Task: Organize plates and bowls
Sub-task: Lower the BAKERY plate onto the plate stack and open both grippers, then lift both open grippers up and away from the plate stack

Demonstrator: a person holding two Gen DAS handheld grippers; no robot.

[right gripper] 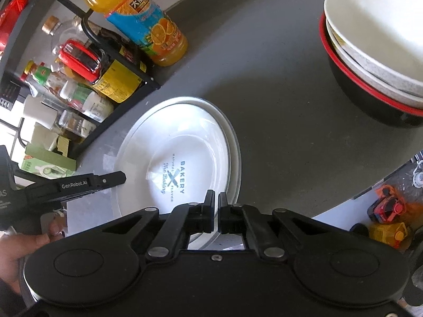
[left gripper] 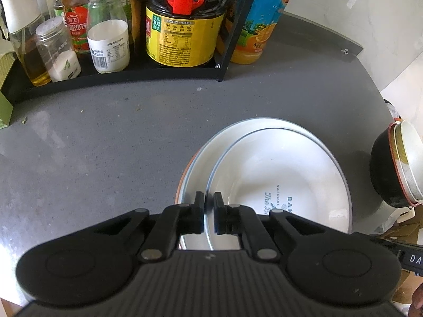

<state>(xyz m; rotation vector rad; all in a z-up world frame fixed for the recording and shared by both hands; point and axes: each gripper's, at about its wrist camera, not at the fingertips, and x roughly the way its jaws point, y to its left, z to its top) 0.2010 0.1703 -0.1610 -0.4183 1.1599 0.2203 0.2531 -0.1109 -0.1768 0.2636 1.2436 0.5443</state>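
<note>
Both the left gripper [left gripper: 208, 212] and right gripper [right gripper: 216, 211] have jaws clenched on opposite rims of the printed plate [right gripper: 182, 158], which sits on the plate stack [left gripper: 201, 158] on the table [left gripper: 105, 145]. Step in hand, as judged: seating this plate. Next calls for release, then attention to the bowl stack [right gripper: 375, 52].

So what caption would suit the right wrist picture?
Right gripper pinching the rim of a white bakery plate on a grey counter.

We hold our left gripper [left gripper: 209, 206] low and level, its jaws drawn almost together. Our right gripper [right gripper: 216, 206] sits the same way, nearly closed, while our left hand [right gripper: 15, 248] clasps its handle.
</note>
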